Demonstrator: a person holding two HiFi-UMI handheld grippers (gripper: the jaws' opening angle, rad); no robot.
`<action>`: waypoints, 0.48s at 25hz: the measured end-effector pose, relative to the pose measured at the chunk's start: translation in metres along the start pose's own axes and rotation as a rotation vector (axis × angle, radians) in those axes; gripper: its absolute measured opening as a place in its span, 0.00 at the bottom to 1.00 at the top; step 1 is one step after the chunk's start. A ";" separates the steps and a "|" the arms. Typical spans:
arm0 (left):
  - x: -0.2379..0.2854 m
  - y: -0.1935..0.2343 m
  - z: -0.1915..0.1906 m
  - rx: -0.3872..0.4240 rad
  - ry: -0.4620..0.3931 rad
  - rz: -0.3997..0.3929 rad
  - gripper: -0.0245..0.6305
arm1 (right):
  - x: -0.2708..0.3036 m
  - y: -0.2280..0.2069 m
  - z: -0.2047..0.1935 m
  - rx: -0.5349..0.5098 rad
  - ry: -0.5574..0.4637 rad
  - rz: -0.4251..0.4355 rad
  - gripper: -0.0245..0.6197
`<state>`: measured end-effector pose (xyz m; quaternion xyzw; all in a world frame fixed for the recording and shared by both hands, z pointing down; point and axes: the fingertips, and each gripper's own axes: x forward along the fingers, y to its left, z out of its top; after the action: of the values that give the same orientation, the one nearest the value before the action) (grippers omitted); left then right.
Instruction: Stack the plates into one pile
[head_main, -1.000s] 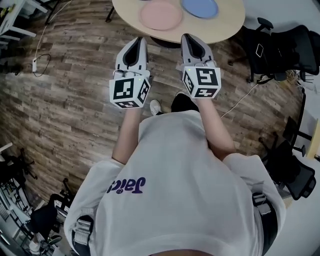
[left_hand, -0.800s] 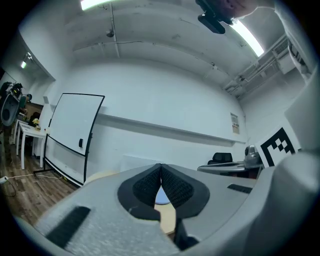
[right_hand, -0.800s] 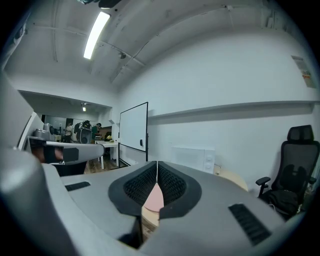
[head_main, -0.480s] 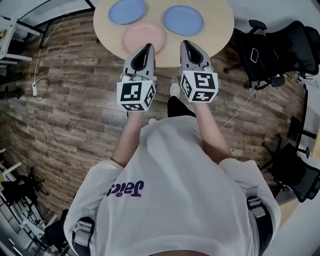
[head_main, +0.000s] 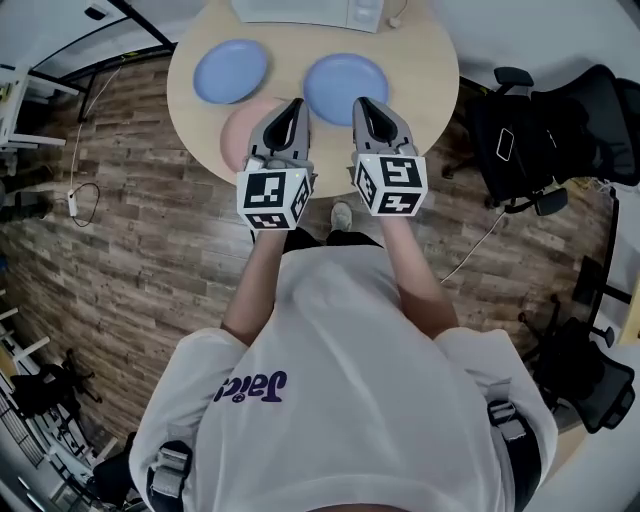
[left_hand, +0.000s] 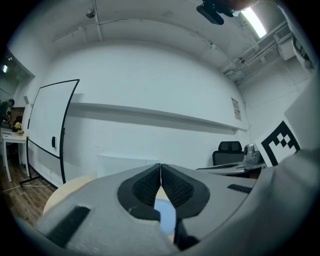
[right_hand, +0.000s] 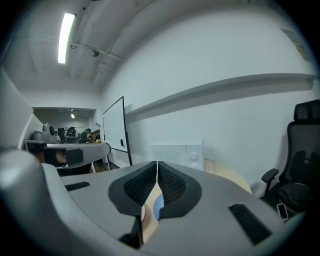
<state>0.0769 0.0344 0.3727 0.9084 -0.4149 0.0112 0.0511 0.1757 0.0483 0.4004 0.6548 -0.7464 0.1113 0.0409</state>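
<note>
Three plates, we counted, all lying flat and apart on the round tabletop (head_main: 425, 60): two blue and one pink. The left blue plate (head_main: 231, 71) sat far and to the left. The right blue plate (head_main: 340, 80) sat near the middle. The pink plate (head_main: 240, 135) lay nearest us on the left side, close to the tabletop's near edge. None was stacked on another yet.

Two tongs, and both were empty! The left tongs (head_main: 296, 103) had their pads pressed together with nothing between them, and the right tongs (head_main: 360, 102) were closed tip to tip the same way. We held the two side by side, reaching over the near part of the tabletop.

From above, the left tongs covered the right part of the pink plate, and the tip of the right tongs overlapped the near rim of the right blue plate.

One white boxy appliance (head_main: 300, 12) stood at the far edge of the tabletop. Black office chairs (head_main: 545, 120) crowded the right side, a cable (head_main: 80, 195) trailed over the wooden floor (head_main: 130, 270) on the left, and one whiteboard (left_hand: 50, 130) stood by the far wall.
</note>
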 end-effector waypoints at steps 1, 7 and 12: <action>0.009 -0.002 -0.004 0.001 0.013 0.000 0.06 | 0.006 -0.009 -0.004 0.009 0.011 0.001 0.07; 0.054 0.005 -0.040 -0.013 0.119 -0.016 0.06 | 0.046 -0.042 -0.031 0.037 0.105 0.005 0.07; 0.093 0.020 -0.065 -0.028 0.184 -0.038 0.06 | 0.077 -0.069 -0.056 0.055 0.174 -0.027 0.07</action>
<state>0.1244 -0.0423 0.4449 0.9104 -0.3913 0.0877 0.1020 0.2281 -0.0222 0.4782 0.6535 -0.7277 0.1879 0.0892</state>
